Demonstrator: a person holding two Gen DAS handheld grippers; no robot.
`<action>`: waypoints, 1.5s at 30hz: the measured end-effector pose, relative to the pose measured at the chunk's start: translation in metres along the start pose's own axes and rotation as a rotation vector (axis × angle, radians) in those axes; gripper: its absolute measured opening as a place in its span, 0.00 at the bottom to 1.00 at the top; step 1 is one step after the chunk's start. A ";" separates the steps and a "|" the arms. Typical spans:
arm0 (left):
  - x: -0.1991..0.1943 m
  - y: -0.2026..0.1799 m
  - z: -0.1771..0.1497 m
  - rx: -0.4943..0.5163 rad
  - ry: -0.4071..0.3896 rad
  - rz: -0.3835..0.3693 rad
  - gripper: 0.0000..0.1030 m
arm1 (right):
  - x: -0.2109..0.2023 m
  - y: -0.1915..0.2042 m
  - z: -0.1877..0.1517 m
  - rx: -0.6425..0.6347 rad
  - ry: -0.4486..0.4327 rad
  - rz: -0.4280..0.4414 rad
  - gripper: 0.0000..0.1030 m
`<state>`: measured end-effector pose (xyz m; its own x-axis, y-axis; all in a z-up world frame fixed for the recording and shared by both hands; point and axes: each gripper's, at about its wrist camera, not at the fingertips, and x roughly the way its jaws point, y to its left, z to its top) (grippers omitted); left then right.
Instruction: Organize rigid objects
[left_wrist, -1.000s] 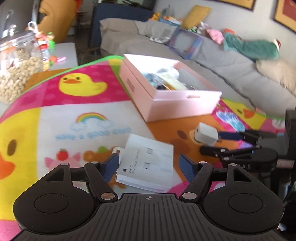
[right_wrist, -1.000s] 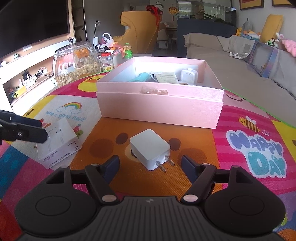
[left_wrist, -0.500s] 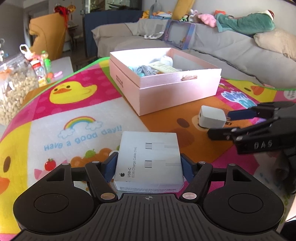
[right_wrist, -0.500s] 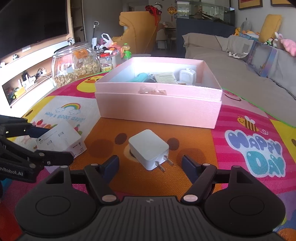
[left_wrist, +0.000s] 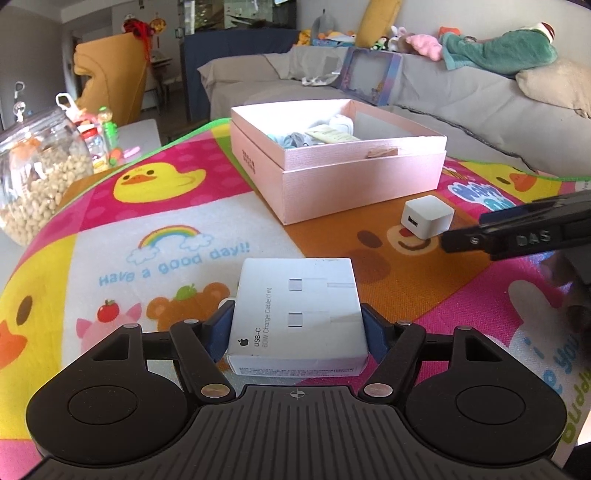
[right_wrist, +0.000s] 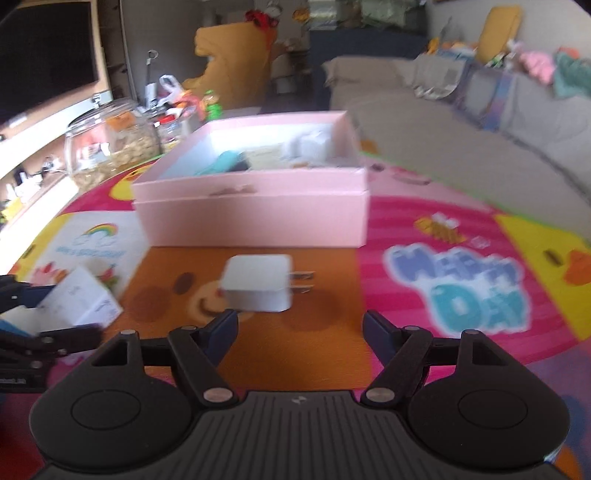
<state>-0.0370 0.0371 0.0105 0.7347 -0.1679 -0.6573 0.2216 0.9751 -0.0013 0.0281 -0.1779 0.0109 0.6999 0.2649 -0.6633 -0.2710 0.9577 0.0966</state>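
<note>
Low in the left-wrist frame, a white box (left_wrist: 295, 314) printed "USB-C 60W Charge Cable (1 m)" is clamped by the left gripper (left_wrist: 295, 326) (the right gripper (right_wrist: 300, 326) is spread apart).

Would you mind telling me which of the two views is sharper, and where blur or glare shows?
Left wrist view: sharp, the USB-C cable box print readable; sunlight washes out the pink box interior. Right wrist view: motion-blurred throughout, the white charger and mat lettering smeared.

Left gripper (left_wrist: 297, 325): my blue pads press both sides of a white box, low over the mat.
Right gripper (right_wrist: 300, 326): my fingers spread wide, holding nothing.
</note>
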 end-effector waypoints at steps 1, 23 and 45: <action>0.000 0.000 -0.001 -0.001 -0.002 0.000 0.73 | 0.005 0.003 0.003 -0.004 0.005 -0.012 0.76; -0.030 -0.012 -0.003 0.011 -0.068 -0.061 0.72 | -0.071 0.022 0.010 -0.156 -0.139 0.029 0.60; -0.042 0.020 0.090 -0.010 -0.133 -0.076 0.14 | -0.062 0.000 0.000 -0.090 -0.123 0.024 0.60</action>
<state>-0.0055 0.0510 0.1057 0.7947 -0.2587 -0.5491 0.2742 0.9601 -0.0556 -0.0158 -0.1944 0.0522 0.7668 0.3045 -0.5651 -0.3425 0.9386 0.0410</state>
